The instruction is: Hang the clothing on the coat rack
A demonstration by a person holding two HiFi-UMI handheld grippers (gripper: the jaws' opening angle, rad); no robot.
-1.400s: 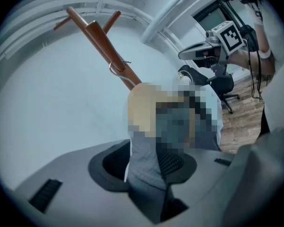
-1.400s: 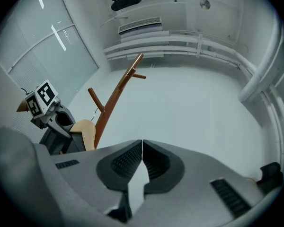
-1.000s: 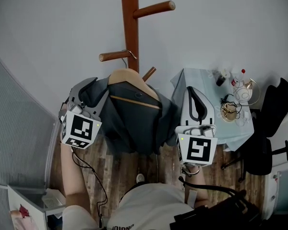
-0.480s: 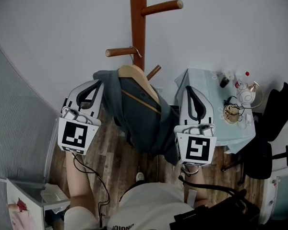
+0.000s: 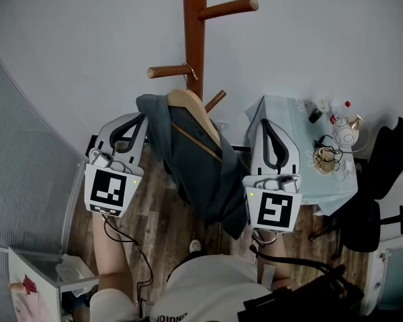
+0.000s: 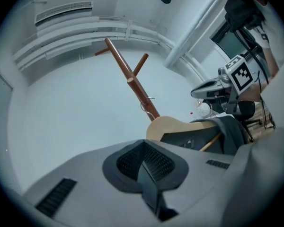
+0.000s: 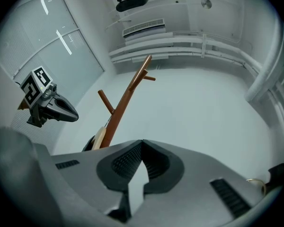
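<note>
**A:** What is the room like?
**B:** A wooden floor point(image 5: 154, 213), a white wall point(image 5: 87, 32), and at the right a table point(image 5: 274, 106) with a pale blue cloth, near a black chair point(image 5: 383, 153).
**A:** Any writing?
**B:** The cubes on the left gripper point(image 5: 142, 117) and the right gripper point(image 5: 264, 121) carry black-and-white square markers.
**A:** And the jacket point(image 5: 201, 173)?
**B:** It hangs on a hanger point(image 5: 188, 106) on the coat rack point(image 5: 194, 39), between the grippers, just beside the left one. Both grippers have their jaws pressed together on nothing.
</note>
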